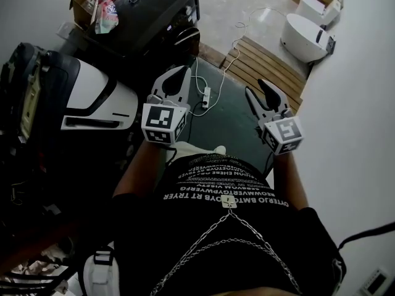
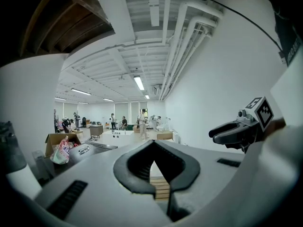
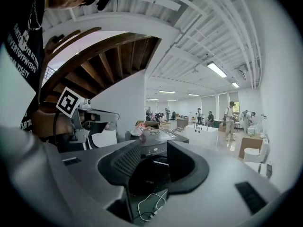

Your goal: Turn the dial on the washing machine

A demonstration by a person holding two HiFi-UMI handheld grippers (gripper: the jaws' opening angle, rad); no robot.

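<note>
Ahead of both claws and well apart from them, a black box-shaped machine [image 1: 148, 23] stands on the floor, nearer the left gripper [image 1: 178, 74]; its dial cannot be made out. The left jaw tips meet on nothing. The right gripper [image 1: 258, 89] has its jaws partly apart and empty, with the machine showing through the gap.

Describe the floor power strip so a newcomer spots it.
Find the slatted wooden platform at the upper right of the head view. Left of it, on the dark floor, lies the power strip: a small white bar, the only thing trailing a looping white cable.
</note>
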